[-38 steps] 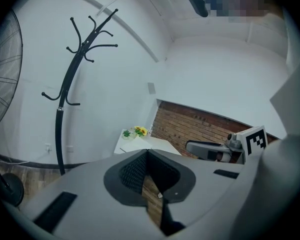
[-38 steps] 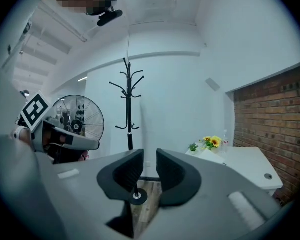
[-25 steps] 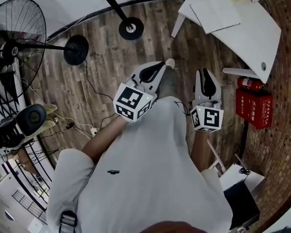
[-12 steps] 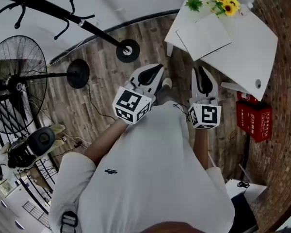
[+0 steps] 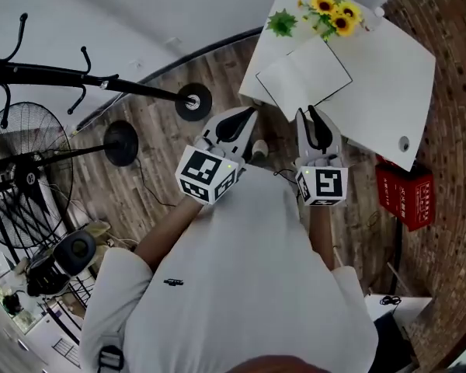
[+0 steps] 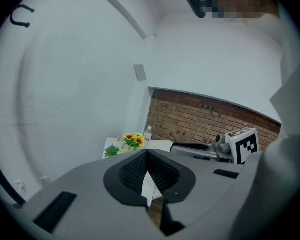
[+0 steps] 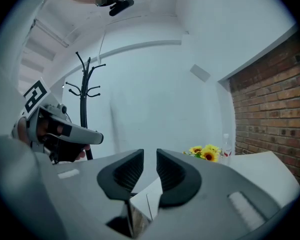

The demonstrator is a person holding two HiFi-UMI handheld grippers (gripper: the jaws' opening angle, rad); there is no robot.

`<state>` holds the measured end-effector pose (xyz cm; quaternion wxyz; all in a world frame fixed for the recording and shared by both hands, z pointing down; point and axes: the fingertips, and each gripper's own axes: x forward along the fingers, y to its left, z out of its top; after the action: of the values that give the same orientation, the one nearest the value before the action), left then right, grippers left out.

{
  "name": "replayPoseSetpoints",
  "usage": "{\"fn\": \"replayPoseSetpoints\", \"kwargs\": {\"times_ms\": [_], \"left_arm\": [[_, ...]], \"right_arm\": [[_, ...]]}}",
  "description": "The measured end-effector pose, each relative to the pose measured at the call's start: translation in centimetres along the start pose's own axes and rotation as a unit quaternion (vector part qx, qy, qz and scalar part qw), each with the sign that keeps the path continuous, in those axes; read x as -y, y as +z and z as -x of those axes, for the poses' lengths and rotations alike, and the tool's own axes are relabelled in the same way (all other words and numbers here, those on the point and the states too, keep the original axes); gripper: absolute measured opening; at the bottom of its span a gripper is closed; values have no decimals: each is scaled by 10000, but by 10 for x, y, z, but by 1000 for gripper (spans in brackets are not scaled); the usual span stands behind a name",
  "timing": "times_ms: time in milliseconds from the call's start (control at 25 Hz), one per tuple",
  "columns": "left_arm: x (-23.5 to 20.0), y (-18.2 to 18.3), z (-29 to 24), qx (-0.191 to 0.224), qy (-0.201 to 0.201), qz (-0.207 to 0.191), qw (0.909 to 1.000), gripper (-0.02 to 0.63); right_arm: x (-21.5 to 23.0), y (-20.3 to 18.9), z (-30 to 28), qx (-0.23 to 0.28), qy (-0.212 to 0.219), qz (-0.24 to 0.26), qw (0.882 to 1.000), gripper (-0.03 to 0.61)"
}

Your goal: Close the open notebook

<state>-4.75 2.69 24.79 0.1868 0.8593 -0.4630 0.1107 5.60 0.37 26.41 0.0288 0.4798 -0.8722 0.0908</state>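
Note:
The open notebook [image 5: 304,76] lies flat with white pages on the near-left part of the white table [image 5: 388,76], beside a bunch of sunflowers [image 5: 326,14]. Both grippers are held out in front of the person's body, over the wooden floor and short of the table's edge. My left gripper [image 5: 250,115] has its black tips together and holds nothing; its own view shows the tips [image 6: 146,151] meeting. My right gripper [image 5: 314,121] is just before the table edge below the notebook, and a narrow gap shows between its pads [image 7: 150,156], with nothing in it.
A coat stand's round base [image 5: 193,102] and a floor fan's base [image 5: 121,143] stand on the floor to the left, with the fan's head [image 5: 31,177] farther left. A red fire-extinguisher box [image 5: 408,196] sits against the brick wall on the right. A small bottle [image 7: 226,145] stands by the flowers.
The person has walked toward the table, and both grippers have come closer to the notebook. The jaws of both stand as before.

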Motion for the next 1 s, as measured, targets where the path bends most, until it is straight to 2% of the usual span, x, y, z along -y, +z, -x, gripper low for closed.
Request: {"fn": "replayPoseSetpoints", "kwargs": {"times_ms": [320,680,840,1000], "left_arm": [[-3,11,-23,119,-76,-13,9999,9],[-11,-9,-39,-299,-223,-155,9992,9],[-12,-25,-47,-553,-358,-274,9975,9],[-26,-55,-50,-853,-385,-152,9955,9]], "right_arm": [[12,0,-13,9,28,98,9999,91],[12,-25,-10,-398,44,90,9992,92],[16,-46,-17,-596,82,88,9982,100],[14,-68,-30,-793,127,119,9967,101]]}}
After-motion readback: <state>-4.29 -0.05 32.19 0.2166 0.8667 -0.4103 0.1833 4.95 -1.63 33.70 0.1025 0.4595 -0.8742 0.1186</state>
